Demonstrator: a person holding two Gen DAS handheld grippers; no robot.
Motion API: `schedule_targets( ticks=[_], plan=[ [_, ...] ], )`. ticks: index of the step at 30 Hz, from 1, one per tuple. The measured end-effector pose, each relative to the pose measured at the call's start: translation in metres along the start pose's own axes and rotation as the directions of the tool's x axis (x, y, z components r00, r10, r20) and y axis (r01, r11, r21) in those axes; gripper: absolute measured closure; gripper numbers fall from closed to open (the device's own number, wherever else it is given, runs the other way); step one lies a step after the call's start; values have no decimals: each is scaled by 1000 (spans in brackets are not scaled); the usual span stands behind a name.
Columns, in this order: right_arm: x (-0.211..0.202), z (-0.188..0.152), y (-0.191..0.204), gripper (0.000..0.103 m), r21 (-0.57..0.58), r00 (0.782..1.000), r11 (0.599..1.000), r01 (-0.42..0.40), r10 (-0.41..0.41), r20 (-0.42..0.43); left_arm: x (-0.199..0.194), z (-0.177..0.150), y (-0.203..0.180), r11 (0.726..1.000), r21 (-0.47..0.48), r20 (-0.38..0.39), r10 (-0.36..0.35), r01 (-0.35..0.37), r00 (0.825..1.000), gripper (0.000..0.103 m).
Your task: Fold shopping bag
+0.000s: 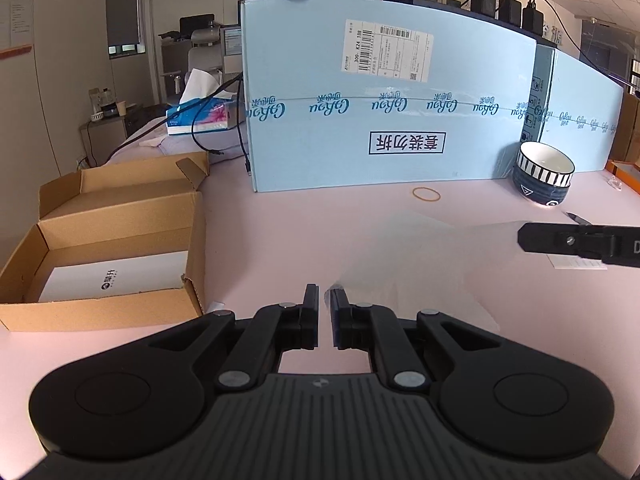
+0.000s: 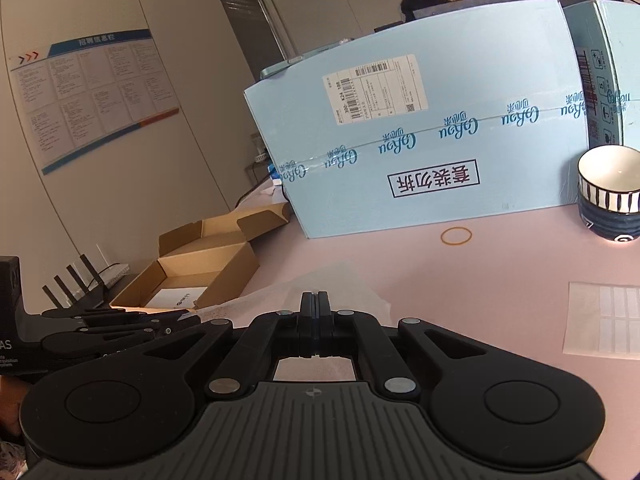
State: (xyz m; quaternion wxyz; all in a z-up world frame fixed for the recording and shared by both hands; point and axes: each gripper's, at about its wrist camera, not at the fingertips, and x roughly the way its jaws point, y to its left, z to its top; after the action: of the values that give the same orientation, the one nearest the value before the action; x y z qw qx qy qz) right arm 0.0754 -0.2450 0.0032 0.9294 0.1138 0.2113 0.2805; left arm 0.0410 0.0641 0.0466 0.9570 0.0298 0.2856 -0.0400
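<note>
Thin translucent plastic shopping bag (image 1: 404, 264): edge clamped in left tongs (image 1: 325, 300) and right tongs (image 2: 316, 300), apparently lifted off pink counter (image 1: 280, 240) for folding over.

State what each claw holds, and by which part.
Both the left claw and the right claw pinch the thin translucent plastic shopping bag at its near edge.

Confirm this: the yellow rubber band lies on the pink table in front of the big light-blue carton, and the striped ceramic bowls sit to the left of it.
Not quite. The yellow rubber band does lie on the pink table in front of the big light-blue carton, but the stacked striped ceramic bowls sit to its right, as both wrist views show.
</note>
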Motion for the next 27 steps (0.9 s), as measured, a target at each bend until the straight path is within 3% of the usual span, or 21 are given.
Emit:
schedule_targets(
  ticks=[7,9,11,12,15,18,20,27],
  plan=[
    [-47,35,-22,103,22,992,1000,4,-7,124,-31,27,23,997,-16,89,74,-73,993,97],
    [-52,40,-21,103,11,990,1000,-2,0,139,-35,31,19,999,-31,94,27,-24,995,92],
    [-53,43,-20,103,23,989,1000,-20,16,148,-37,31,8,997,-46,98,-51,56,994,73],
    [-54,45,-19,103,30,987,998,-48,43,153,-37,30,1,994,-49,100,-90,96,991,70],
    [-56,48,-13,103,19,984,995,-98,94,153,-31,26,-39,963,-18,83,-267,269,960,67],
    [-61,49,-12,103,19,980,991,-133,129,150,-29,24,-71,934,39,72,-356,355,932,67],
    [-64,48,-14,103,36,980,989,-143,137,146,-29,26,-88,924,70,81,-381,376,921,67],
    [-72,43,-24,103,87,982,988,-126,112,151,-25,42,-95,923,66,101,-385,380,917,67]
  ],
)
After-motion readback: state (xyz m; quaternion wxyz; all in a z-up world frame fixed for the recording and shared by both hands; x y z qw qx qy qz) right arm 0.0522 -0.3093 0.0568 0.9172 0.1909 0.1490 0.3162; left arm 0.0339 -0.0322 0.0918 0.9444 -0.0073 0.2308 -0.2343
